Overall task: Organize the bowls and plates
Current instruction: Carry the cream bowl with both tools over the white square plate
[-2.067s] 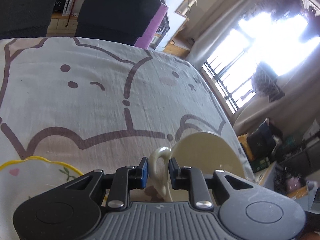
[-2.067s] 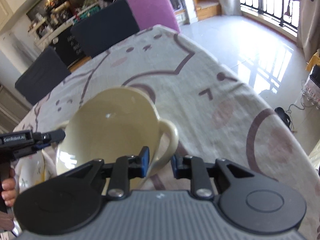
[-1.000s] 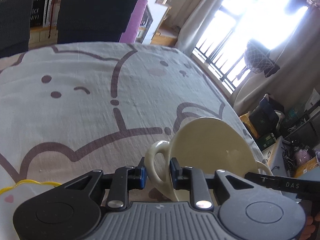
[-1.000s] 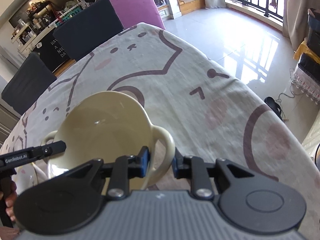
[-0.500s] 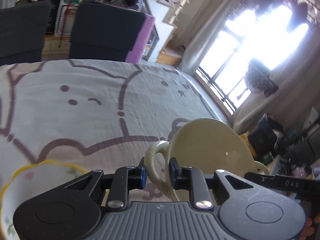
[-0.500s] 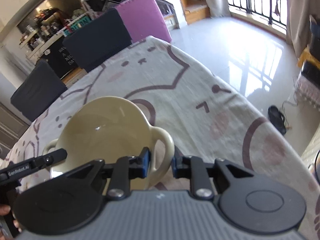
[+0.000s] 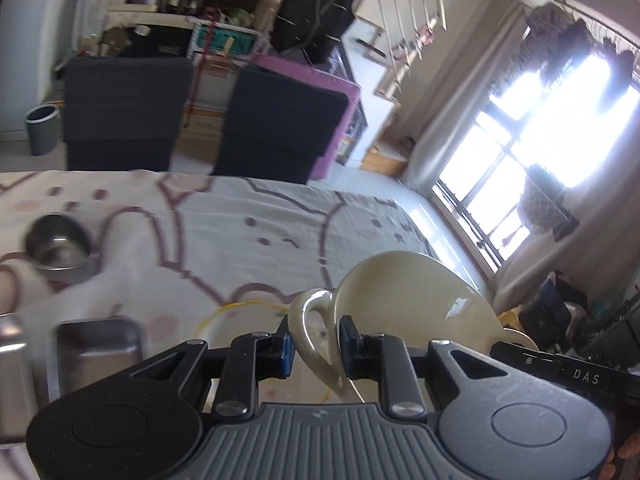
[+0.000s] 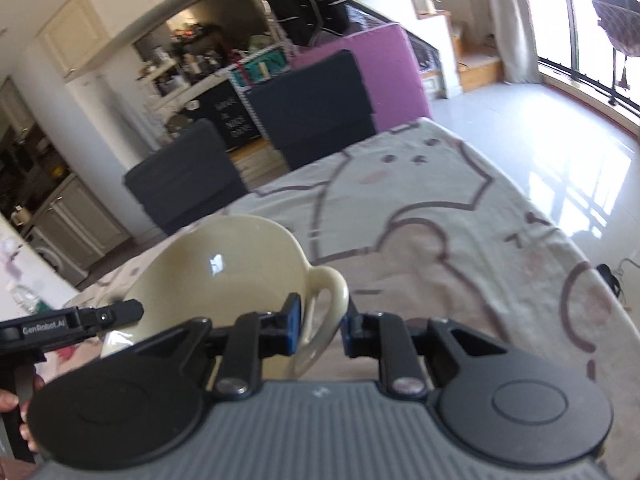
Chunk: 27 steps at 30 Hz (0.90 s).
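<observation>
A cream bowl with two loop handles hangs above the cat-print tablecloth, carried between both grippers. My left gripper is shut on its left handle. In the right wrist view the same bowl is empty, and my right gripper is shut on its right handle. The other gripper's finger shows at the far handle in each view: right one, left one. A yellow-rimmed plate lies on the cloth below the left handle, mostly hidden.
A round steel bowl and a rectangular steel tray sit on the left of the table. Two dark chairs and a purple one stand behind it. The table's right edge drops to the floor.
Both grippers have risen and carried the cream bowl up off the cloth. The left view has swung so the steel bowl and tray now show at left.
</observation>
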Tool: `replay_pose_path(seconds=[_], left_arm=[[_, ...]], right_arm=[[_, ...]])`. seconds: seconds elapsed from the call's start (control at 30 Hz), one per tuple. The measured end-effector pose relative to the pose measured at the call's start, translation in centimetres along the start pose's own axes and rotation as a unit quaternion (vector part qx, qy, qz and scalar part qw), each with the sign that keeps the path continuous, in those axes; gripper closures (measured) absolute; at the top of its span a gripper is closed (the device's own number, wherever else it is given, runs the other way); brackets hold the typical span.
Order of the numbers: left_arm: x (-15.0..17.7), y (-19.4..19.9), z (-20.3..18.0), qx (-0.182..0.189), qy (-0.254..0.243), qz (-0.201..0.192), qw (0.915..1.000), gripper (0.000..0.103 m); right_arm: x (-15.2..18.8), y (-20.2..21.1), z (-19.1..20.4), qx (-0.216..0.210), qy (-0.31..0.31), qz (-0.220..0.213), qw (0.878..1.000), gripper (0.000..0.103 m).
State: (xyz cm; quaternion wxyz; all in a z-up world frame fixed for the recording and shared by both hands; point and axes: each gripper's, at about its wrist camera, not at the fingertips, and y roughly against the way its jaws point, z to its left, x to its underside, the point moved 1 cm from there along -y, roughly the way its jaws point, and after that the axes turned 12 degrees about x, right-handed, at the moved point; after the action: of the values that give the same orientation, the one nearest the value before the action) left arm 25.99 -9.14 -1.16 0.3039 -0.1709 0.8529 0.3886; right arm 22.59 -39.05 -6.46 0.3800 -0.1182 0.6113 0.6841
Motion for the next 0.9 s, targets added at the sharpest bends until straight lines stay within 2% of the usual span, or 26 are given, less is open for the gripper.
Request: replay_pose_path(seconds=[0.2,0.4,0.6,0.73,0.9], left_arm=[[2.2,7.7,0.6,-0.021,0.005,-0.026,0.9994,0.079],[5.5,13.1,2.6,-0.034,0.032,-0.037,0.9982,0.078],[8.6,16.1,6.8,-0.048,0.074,-0.034,0.9955,0.078],[10.4,17.0,9.1,-0.051,0.092,-0.037,0.9938,0.078],[11.6,17.4,11.2,-0.05,0.114,-0.025,0.9919,0.078]], right_arm=[[2.2,3.8,4.3,-0.035,0.033,-0.016,0.999,0.079],[5.0,6.5,7.7,-0.068,0.067,-0.016,0.995,0.079],[7.6,5.6,9.9,-0.103,0.084,0.02,0.991,0.08],[8.7,4.9,11.9,-0.107,0.131,0.033,0.985,0.08],[10.3,3.6,14.0,-0.102,0.151,0.06,0.981,0.08]])
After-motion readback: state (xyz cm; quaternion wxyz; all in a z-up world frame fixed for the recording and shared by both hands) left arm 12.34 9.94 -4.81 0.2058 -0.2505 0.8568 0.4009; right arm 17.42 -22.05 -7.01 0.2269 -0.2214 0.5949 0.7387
